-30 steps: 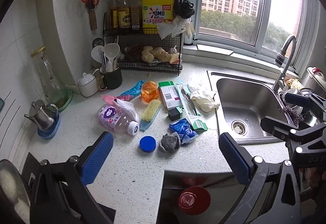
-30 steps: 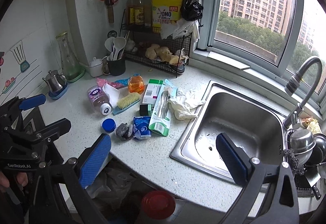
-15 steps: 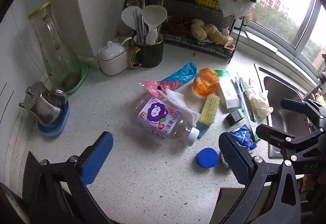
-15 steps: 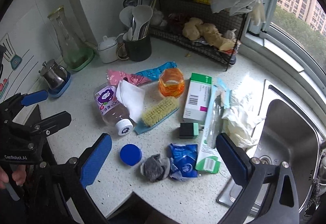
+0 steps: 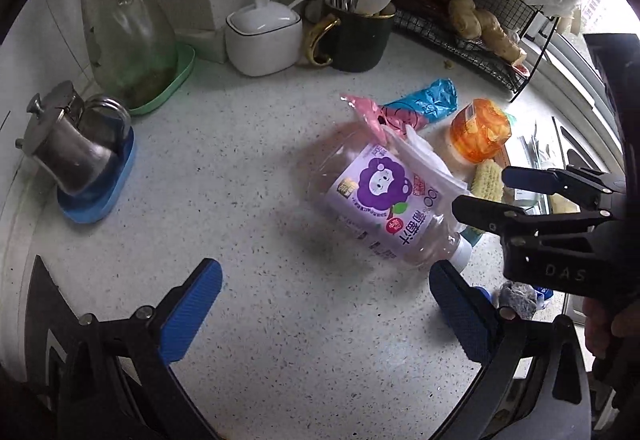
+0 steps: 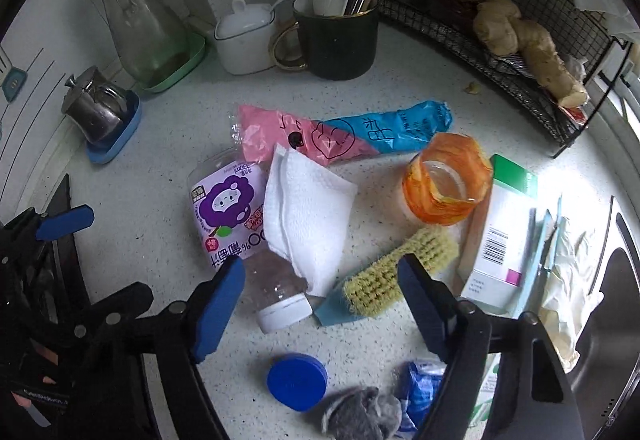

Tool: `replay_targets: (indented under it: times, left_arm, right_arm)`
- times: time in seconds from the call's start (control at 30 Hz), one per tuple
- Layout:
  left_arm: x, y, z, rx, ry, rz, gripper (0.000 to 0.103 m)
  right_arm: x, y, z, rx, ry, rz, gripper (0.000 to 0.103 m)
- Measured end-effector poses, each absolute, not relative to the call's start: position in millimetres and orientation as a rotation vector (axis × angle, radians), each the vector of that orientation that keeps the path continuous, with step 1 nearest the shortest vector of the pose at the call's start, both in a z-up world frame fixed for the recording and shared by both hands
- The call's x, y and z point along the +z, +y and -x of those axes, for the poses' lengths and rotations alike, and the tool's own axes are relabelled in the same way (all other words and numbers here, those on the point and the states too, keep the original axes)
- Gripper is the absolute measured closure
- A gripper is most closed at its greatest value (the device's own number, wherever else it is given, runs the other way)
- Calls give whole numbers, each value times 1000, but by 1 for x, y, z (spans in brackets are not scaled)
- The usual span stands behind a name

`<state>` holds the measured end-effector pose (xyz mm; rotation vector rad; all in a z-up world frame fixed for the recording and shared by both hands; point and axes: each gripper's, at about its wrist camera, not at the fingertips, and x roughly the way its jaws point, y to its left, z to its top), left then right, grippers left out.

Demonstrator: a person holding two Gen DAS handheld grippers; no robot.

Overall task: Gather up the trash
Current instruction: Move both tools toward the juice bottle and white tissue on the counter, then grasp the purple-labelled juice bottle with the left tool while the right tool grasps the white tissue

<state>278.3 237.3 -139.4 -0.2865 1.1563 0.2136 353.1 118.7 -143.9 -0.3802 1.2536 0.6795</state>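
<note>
Both grippers have dropped in a lot closer to the speckled surface (image 5: 248, 167) than a second ago; the window and sink have slid mostly out of frame. The right gripper (image 6: 320, 304) sits over the neck of the juice bottle (image 6: 236, 215) and the folded tissue (image 6: 308, 211), jaws closing but not touching anything. The left gripper (image 5: 324, 304) hangs wide apart, empty, just beside the bottle. Trash lies mid-surface: pink-blue wrapper (image 6: 344, 135), orange cup (image 6: 448, 183), blue cap (image 6: 297, 380).
</note>
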Motion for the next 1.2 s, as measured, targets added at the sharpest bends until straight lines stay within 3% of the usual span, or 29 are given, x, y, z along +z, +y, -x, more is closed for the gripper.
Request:
replay_targets:
  times: [0.07, 0.23, 0.37, 0.7, 1.2]
  left_arm:
    - [-144, 238, -279, 205, 1166, 295, 0]
    - [-150, 236, -280, 211, 1183, 291, 0]
    - [-151, 231, -280, 205, 1187, 298, 0]
    - [-155, 224, -283, 200, 1214, 328, 0]
    - [-176, 217, -328, 276, 1302, 549, 0]
  right_arm:
    - [-152, 120, -358, 684, 1283, 367, 47]
    - [-153, 113, -366, 719, 1314, 295, 60]
    - [-152, 113, -364, 737, 1307, 325, 89]
    - [-163, 116, -359, 780, 1305, 294, 100]
    - [-79, 24, -350, 642, 1119, 148, 100]
